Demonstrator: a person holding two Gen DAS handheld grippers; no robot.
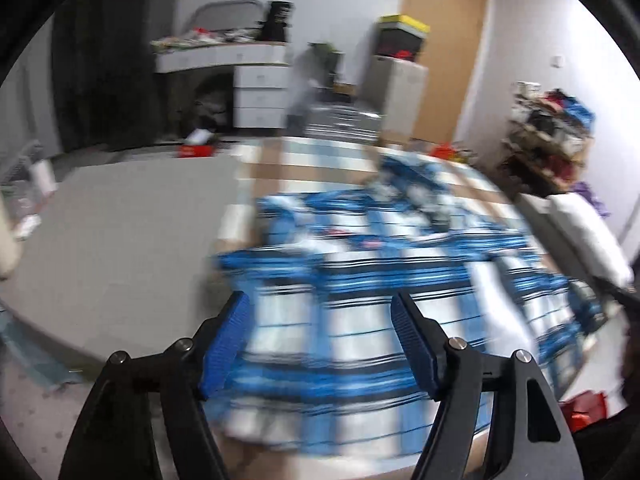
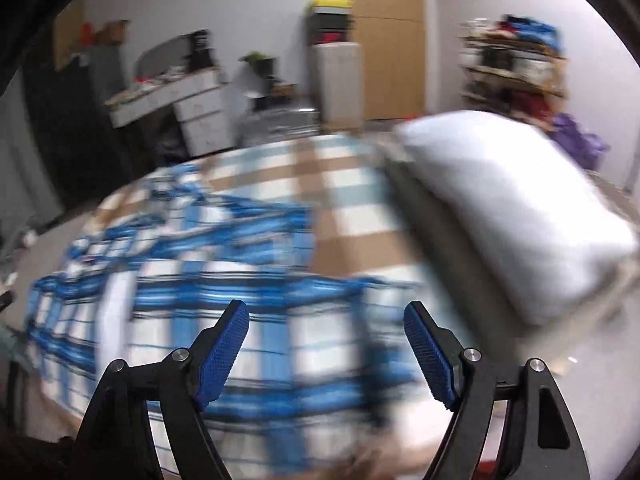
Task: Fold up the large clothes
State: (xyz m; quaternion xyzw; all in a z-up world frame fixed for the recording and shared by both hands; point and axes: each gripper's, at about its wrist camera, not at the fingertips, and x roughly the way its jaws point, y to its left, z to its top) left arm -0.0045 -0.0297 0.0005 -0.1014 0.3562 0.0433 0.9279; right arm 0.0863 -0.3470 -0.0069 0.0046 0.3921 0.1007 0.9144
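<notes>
Left gripper point(image 1: 320, 304): jaws apart, blue pads bare, nothing between them.
Garment: blue-and-white plaid shirt point(image 1: 384, 280), blurred, spread below the gripper.
Surface: checked brown, white and pale-blue bedcover point(image 1: 280, 160) under the shirt; bare grey mattress point(image 1: 128, 220) to its left.
Right edge: white pillow point(image 1: 584, 232).
Background: white desk with drawers point(image 1: 256, 88), wooden door point(image 1: 444, 52), cluttered shelf point(image 1: 548, 132).

Both views are smeared with blur. The blue checked shirt point(image 1: 360, 280) looks streaky, so its folds and edges cannot be made out. The white pillow point(image 2: 520, 208) at the right is fuzzy too.
</notes>
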